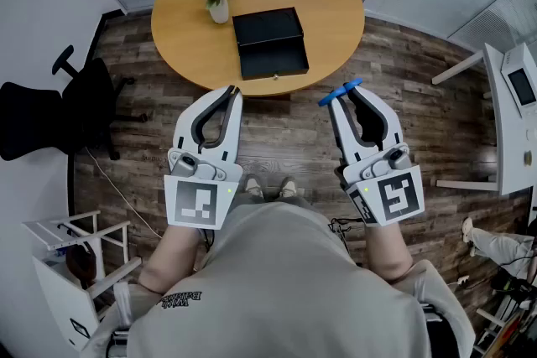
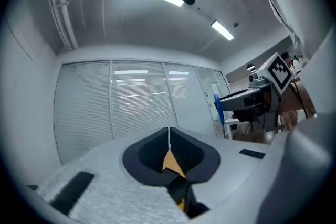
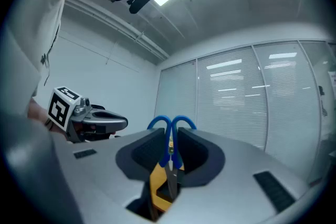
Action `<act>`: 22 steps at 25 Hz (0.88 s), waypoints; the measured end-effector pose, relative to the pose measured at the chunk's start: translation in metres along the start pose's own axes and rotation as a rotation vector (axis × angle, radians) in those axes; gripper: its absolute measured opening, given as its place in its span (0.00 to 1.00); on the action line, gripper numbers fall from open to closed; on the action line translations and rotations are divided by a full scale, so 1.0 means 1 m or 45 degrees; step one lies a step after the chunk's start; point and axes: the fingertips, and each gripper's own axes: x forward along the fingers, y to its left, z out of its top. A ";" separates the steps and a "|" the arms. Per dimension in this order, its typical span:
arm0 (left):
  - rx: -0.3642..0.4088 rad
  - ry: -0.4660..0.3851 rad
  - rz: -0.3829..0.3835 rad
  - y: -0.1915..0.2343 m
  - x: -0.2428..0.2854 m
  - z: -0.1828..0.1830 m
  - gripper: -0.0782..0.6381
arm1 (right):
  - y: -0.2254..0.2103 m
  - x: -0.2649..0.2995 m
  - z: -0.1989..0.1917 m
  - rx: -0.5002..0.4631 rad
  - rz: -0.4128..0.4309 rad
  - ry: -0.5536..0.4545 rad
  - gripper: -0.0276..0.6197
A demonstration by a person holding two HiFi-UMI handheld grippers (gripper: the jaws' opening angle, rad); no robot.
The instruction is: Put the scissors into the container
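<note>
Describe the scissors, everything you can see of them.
The scissors have two blue, plastic-looking finger loops and grey metal blades. They are closed and clamped in the right tongs, loops sticking out past the tips, blades running back between the jaws. In the head view they hang over the wood floor, short of the round table; only the tongs touch them.

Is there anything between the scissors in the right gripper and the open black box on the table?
Nothing visible. The right gripper holds the scissors short of the table; the black box lies open, and the flower vase stands at its far left corner, off the path.
</note>
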 end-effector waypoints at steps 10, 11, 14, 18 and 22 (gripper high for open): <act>-0.002 0.035 -0.005 -0.022 -0.003 -0.001 0.15 | -0.010 -0.019 0.000 0.036 0.004 -0.021 0.19; -0.003 0.040 -0.011 -0.025 -0.003 -0.002 0.15 | -0.011 -0.020 0.000 0.035 0.007 -0.021 0.19; 0.002 0.049 -0.022 -0.033 -0.001 -0.001 0.15 | -0.015 -0.024 -0.002 0.031 0.017 -0.017 0.19; -0.012 0.060 -0.001 -0.039 0.003 -0.002 0.15 | -0.023 -0.027 -0.006 0.033 0.032 -0.010 0.19; -0.016 0.063 0.025 -0.044 0.006 -0.002 0.15 | -0.030 -0.029 -0.010 0.032 0.050 -0.007 0.19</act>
